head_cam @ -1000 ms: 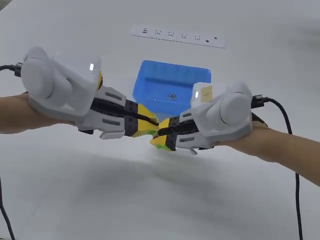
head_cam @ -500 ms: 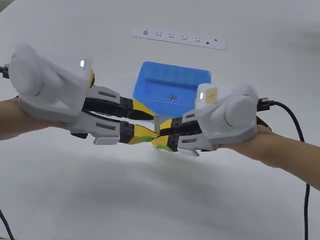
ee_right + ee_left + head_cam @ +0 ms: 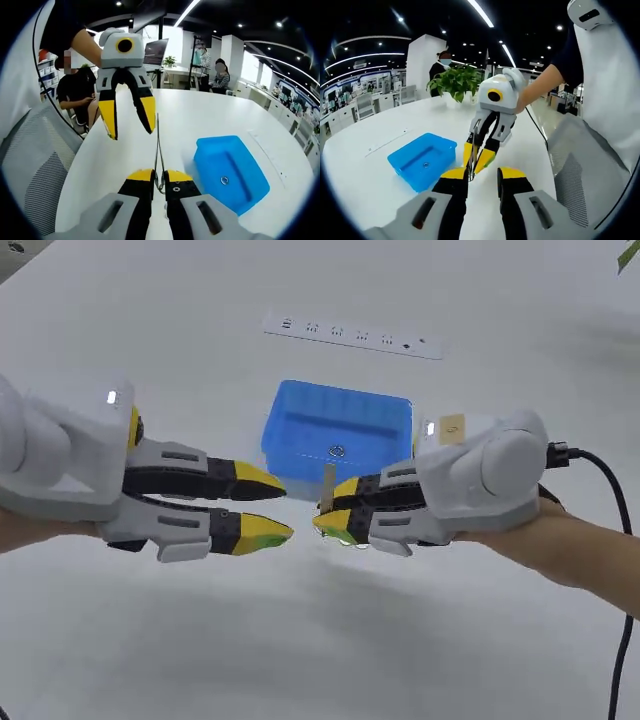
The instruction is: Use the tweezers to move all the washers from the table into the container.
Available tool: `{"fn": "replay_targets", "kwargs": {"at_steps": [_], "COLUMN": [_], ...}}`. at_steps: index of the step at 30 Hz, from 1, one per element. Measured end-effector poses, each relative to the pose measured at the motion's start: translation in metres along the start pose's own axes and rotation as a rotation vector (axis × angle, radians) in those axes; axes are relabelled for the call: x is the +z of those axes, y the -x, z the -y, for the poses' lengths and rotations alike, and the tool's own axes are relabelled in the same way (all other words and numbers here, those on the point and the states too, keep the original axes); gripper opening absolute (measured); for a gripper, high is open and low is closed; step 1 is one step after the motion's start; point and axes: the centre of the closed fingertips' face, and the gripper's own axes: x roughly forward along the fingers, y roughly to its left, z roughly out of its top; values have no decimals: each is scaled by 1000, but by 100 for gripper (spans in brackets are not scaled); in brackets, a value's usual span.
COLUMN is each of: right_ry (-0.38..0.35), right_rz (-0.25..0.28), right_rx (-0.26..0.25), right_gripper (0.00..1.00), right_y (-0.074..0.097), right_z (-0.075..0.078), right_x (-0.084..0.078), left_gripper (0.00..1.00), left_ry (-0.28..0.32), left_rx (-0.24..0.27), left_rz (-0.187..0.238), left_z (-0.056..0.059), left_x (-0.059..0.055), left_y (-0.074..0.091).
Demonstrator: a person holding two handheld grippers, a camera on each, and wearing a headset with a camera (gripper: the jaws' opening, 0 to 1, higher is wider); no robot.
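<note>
Two grippers meet nose to nose over the white table (image 3: 300,640), and we're watching a tool set-up rather than a pick. The right gripper (image 3: 325,518) has its jaws pressed together on the tweezers (image 3: 329,480), whose thin metal legs stand up toward twelve o'clock from the yellow tips in the head view. In the right gripper view those legs run straight out ahead along the jaws, and we'd say that's the point of the hold: the tweezer tips lead, so they can reach down to small parts. At nine o'clock of it sits the left gripper (image 3: 272,508), jaws spread wide with nothing between them. We read it as the helping hand, kept close and open so it can steady or re-seat the tweezers if they sit crooked. The blue container (image 3: 285,430) waits at twelve o'clock of both tips, near enough for short carries, and one washer (image 3: 336,451) lies on its floor already. A power strip (image 3: 345,335) lies farther off, well apart, also at twelve o'clock. Any washers left on the table we can't make out; the grippers cover the patch below them. Our call is early days, with a squeeze on the tweezer legs the tricky part to come.
</note>
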Motion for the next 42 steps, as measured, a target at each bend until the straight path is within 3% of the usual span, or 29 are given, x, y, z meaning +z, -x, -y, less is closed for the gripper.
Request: {"fn": "replay_targets", "kwargs": {"at_steps": [2,4,12,20,26,30,32,36,42], "right_ry": [4,12,24,68,75,53,47,8,15], "right_rz": [3,8,44,54,69,93,92,63,9], "right_rx": [-8,-19,-53,-56,-88,-110,-121,-130,-103], "right_gripper": [9,9,9,9,9,9,9,9,9], "right_y": [4,8,25,28,27,22,17,5,-11], "right_z": [2,6,22,41,70,89,98,110,107], "right_x": [3,6,26,40,48,45,39,23,1], "left_gripper": [29,32,47,58,67,75,78,87,95], "left_ry": [18,74,100,142,151,116,55,62,86], "left_rx": [26,59,171,190,206,192,178,185,190], "left_rz": [22,60,102,131,131,113,77,89,100], "left_z": [-3,-8,-30,-35,-38,-35,-35,-42,-45], "left_x": [0,2,0,-2,-8,-10,-12,-8,-10], "left_y": [2,3,12,19,19,18,16,13,10]}}
